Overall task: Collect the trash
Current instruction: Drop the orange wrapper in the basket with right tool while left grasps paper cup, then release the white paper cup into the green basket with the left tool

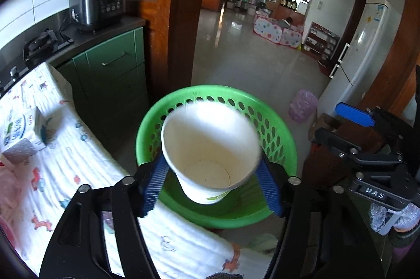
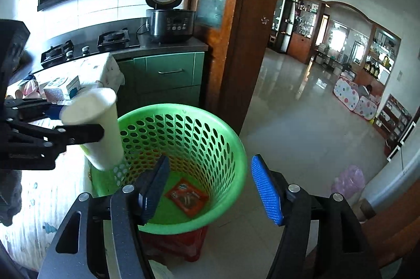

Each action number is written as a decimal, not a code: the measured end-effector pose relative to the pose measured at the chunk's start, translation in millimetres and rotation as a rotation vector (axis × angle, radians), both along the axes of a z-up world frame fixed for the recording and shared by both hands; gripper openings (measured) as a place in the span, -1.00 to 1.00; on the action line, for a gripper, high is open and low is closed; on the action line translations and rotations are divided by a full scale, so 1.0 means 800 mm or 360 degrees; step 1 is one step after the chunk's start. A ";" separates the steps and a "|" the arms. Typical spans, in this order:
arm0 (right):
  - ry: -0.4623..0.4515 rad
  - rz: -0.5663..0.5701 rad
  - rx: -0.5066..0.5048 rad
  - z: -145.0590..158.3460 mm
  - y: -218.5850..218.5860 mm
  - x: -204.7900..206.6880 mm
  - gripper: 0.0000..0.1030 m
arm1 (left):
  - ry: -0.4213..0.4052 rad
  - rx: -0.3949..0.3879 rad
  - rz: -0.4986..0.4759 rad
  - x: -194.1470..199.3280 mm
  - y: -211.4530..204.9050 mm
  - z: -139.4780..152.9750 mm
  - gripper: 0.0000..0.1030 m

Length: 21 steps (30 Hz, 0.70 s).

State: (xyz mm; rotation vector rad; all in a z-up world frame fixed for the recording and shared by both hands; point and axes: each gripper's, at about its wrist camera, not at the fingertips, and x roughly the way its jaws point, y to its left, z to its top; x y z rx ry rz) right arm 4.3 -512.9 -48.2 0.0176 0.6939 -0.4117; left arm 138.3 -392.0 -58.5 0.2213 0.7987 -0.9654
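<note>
My left gripper (image 1: 212, 187) is shut on a white paper cup (image 1: 210, 150), holding it above the green perforated basket (image 1: 278, 132). In the right wrist view the cup (image 2: 97, 126) hangs at the basket's left rim, clamped by the left gripper (image 2: 86, 132). The green basket (image 2: 210, 137) holds an orange-red wrapper (image 2: 187, 196) on its bottom. My right gripper (image 2: 210, 189) is open and empty, just above the basket's near rim.
A table with a white printed cloth (image 1: 65, 168) lies left of the basket, with cartons (image 1: 26, 129) on it. Green cabinets (image 2: 170, 74), a stove (image 2: 113, 38) and a rice cooker (image 2: 170, 24) stand behind. A wooden door frame (image 2: 252, 42) and tiled floor lie to the right.
</note>
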 end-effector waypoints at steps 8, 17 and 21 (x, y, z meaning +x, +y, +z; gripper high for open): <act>-0.0006 -0.0012 0.0004 0.001 0.006 -0.008 0.25 | -0.0047 0.0012 0.0033 -0.006 0.007 -0.001 0.53; -0.0039 0.0108 0.0010 0.016 0.053 0.000 0.36 | -0.0134 -0.0020 0.0216 -0.009 0.092 0.027 0.53; -0.0046 0.0188 0.0015 0.022 0.086 0.013 0.37 | -0.0178 -0.0004 0.0321 -0.011 0.138 0.037 0.53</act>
